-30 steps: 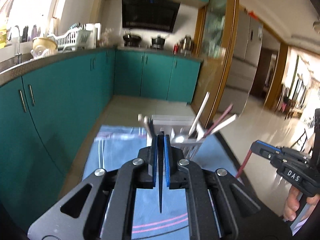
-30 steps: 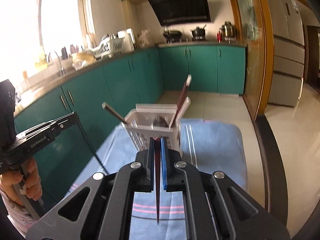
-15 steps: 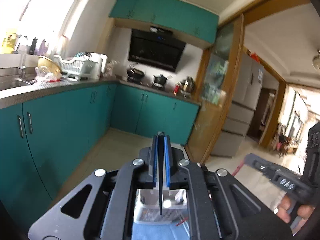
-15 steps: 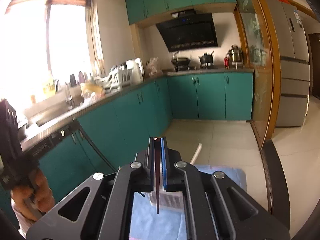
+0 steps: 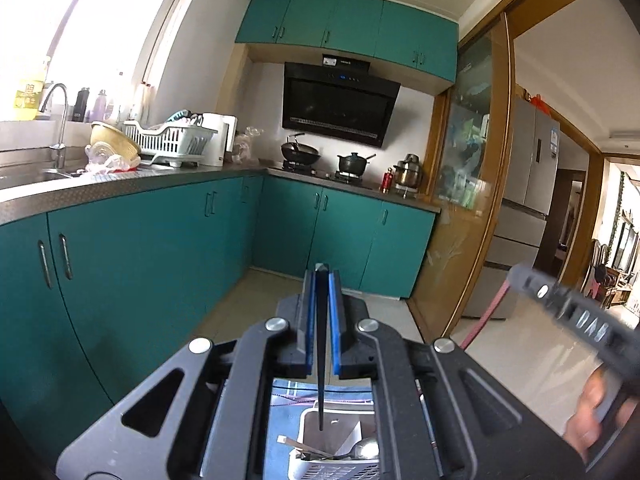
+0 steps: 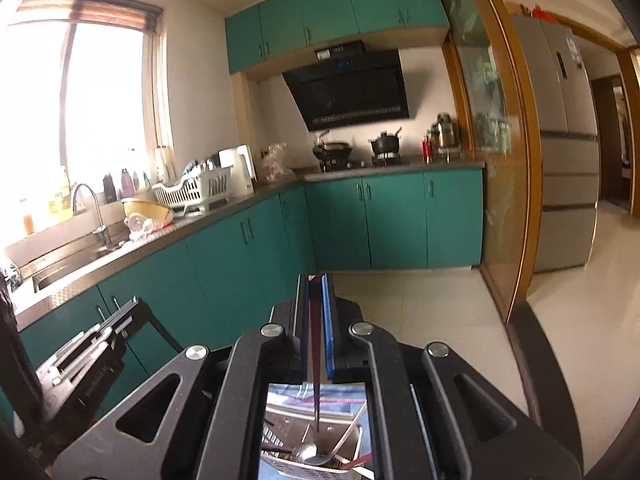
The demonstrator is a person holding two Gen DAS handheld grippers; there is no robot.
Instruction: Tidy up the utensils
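Note:
My left gripper [image 5: 321, 270] is shut on a thin black chopstick [image 5: 321, 360] that runs back between the blue pads. Below it, seen through the gripper frame, stands the white utensil basket [image 5: 314, 420] with a metal spoon [image 5: 365, 450] and a few sticks inside. My right gripper [image 6: 316, 278] is shut on a dark red chopstick [image 6: 316, 380] above the same basket [image 6: 292, 470], where a spoon [image 6: 306, 453] lies. Each view shows the other gripper at its edge: the right gripper [image 5: 516, 274] with its red chopstick [image 5: 482, 320], the left gripper [image 6: 138, 304] with its black chopstick [image 6: 164, 332].
The basket stands on a blue striped cloth [image 6: 296, 394]. Teal cabinets [image 5: 160, 260] run along the left and far wall under a counter with a sink tap [image 5: 60, 120], a dish rack [image 5: 168, 140] and pots [image 5: 352, 162]. A glass sliding door [image 5: 460, 220] and a fridge [image 6: 564, 152] stand at the right.
Both grippers have risen and tipped upward. The basket, earlier ahead of the fingertips, now shows only low down under the gripper frames. Both chopsticks stay held.

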